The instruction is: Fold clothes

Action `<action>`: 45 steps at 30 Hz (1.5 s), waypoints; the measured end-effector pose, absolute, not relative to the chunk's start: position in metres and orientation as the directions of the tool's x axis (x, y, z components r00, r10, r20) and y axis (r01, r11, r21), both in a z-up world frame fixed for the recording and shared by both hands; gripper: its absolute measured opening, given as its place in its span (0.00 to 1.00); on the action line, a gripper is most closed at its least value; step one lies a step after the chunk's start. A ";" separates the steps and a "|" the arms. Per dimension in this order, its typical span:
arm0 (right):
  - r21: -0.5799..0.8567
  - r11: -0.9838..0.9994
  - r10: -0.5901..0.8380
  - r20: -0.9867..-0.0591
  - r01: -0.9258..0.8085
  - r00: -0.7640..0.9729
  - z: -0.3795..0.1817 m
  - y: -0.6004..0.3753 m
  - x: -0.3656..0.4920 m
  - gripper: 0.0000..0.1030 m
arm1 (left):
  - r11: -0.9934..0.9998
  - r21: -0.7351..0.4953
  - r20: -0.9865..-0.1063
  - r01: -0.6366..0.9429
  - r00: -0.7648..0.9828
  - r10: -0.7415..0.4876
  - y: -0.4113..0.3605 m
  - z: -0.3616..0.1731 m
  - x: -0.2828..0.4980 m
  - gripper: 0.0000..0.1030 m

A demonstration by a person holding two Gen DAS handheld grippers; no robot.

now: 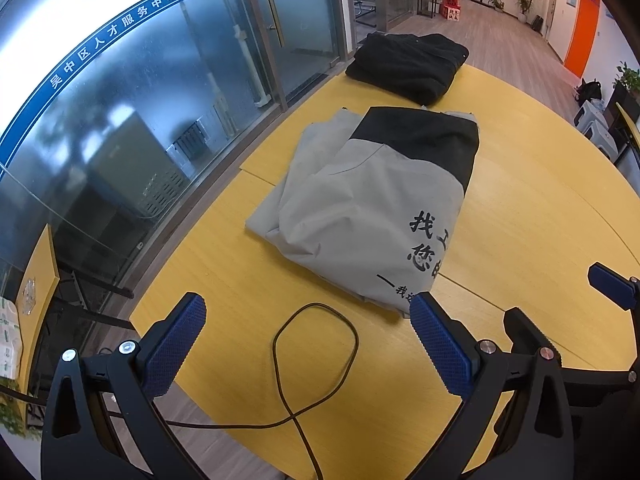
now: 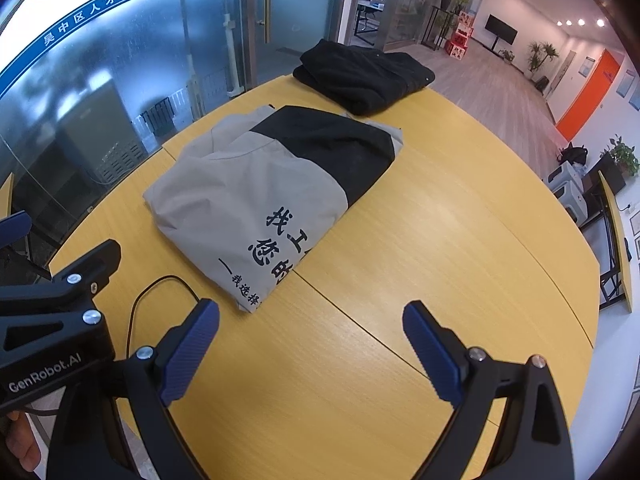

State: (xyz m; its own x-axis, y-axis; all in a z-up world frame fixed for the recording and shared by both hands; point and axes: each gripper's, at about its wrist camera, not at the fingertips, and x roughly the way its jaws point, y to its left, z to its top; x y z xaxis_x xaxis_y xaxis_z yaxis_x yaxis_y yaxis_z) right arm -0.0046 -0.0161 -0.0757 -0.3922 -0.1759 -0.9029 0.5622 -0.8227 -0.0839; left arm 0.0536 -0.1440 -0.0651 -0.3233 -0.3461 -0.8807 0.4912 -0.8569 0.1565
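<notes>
A grey and black jacket (image 1: 372, 204) (image 2: 276, 184) with black printed characters lies folded in a compact bundle on the yellow wooden table (image 1: 520, 208) (image 2: 440, 240). Beyond it a folded black garment (image 1: 408, 66) (image 2: 362, 76) rests at the table's far edge. My left gripper (image 1: 308, 318) hovers open above the table's near edge, short of the jacket, with nothing between its fingers. My right gripper (image 2: 312, 326) is also open and empty, over bare table to the right of the jacket's near corner. The right gripper (image 1: 568, 292) shows at the right edge of the left wrist view.
A thin black cable (image 1: 316, 344) (image 2: 160, 292) loops on the table in front of the jacket and trails off the near edge. A frosted glass wall (image 1: 140, 120) runs along the left. The table's right half (image 2: 460, 260) is bare wood with a seam.
</notes>
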 end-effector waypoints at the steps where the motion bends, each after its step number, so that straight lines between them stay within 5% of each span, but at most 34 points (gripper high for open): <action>1: -0.084 -0.823 -0.175 -0.904 0.562 -0.391 -0.077 -0.018 -0.005 0.93 | -0.857 0.158 -0.880 0.490 -0.324 -0.347 -0.145 -0.065 0.054 1.00; 45: -0.075 -0.830 -0.127 -0.940 0.552 -0.318 -0.135 -0.076 -0.018 0.93 | -0.873 0.187 -0.906 0.450 -0.264 -0.330 -0.215 -0.122 0.033 1.00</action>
